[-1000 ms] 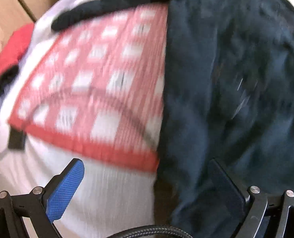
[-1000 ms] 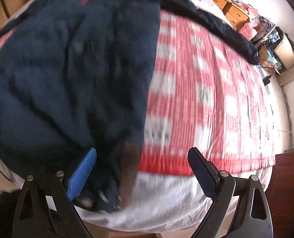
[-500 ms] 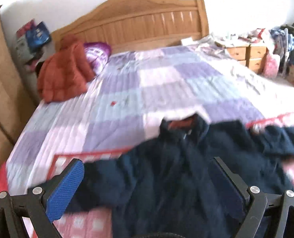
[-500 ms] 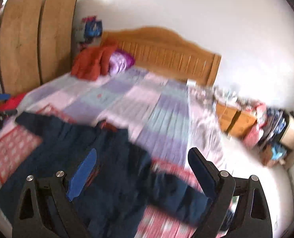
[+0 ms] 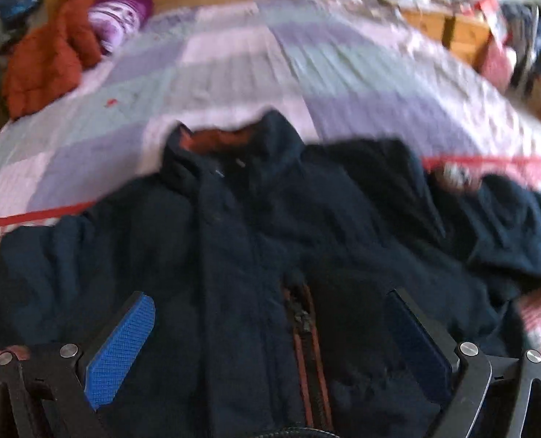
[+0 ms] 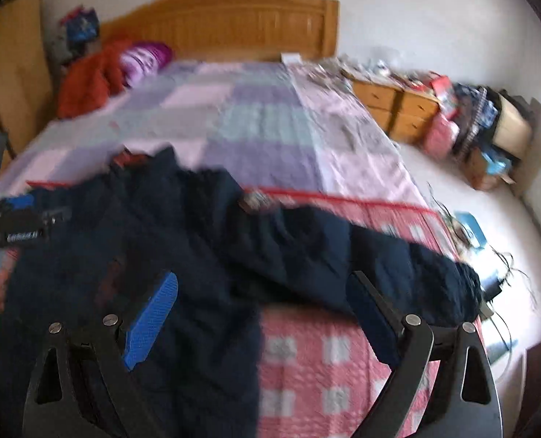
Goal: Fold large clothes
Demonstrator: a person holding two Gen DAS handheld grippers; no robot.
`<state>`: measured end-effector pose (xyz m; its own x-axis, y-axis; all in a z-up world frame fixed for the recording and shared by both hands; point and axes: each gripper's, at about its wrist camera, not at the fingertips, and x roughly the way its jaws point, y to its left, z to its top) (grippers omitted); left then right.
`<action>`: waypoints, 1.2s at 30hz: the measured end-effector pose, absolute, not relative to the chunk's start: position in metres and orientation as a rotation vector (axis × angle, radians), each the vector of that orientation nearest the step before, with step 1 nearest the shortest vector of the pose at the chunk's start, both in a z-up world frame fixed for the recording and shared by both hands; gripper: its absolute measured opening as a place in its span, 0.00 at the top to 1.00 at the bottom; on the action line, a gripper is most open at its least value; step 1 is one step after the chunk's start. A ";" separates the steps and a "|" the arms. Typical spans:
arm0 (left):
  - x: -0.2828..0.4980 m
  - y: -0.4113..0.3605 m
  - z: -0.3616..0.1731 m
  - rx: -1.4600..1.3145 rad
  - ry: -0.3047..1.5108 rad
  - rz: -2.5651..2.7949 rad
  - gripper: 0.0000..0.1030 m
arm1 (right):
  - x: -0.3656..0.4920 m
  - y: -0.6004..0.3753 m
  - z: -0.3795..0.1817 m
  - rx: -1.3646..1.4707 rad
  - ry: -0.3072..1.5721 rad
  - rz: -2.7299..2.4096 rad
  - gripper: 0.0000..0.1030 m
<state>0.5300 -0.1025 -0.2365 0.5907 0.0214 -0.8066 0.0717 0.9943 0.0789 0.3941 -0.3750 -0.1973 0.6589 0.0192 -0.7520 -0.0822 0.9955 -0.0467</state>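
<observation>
I am looking at one dark navy jacket [image 5: 255,241] lying spread front-up across the near end of the bed [image 5: 255,58], both sleeves out to the sides. My left tongs [image 5: 270,343] and right tongs [image 6: 259,328] are both hanging spread wide above it, gripping nothing. One orange coat [image 6: 88,76] is sitting by the headboard [image 6: 234,22]. Blur is smearing the jacket's zip and hem.

left gripper [image 5: 270,346]: black angular frame, round silver screws, black braided cable at bottom edge
left fingers [image 5: 119,352]: one blue textured pad, other dark
right gripper [image 6: 265,328]: same black frame, silver screws
right fingers [image 6: 150,323]: blue ribbed pad, other dark
</observation>
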 end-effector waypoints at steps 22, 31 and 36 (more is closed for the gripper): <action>0.624 -0.119 -0.367 0.100 1.057 0.211 0.00 | 0.428 -0.540 -0.311 0.077 0.967 -0.200 0.07; 0.614 -0.117 -0.375 0.073 1.007 0.195 0.00 | 0.425 -0.603 -0.336 0.248 1.011 -0.328 0.07; 0.613 -0.116 -0.373 0.079 0.987 0.196 0.00 | 0.409 -0.646 -0.348 0.396 1.021 -0.418 0.07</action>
<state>0.6130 -0.1163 -0.3735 0.5356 0.1998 -0.8205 -0.1286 0.9796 0.1546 0.4092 -0.6456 -0.3479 0.4577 -0.1490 -0.8765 0.5090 0.8522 0.1210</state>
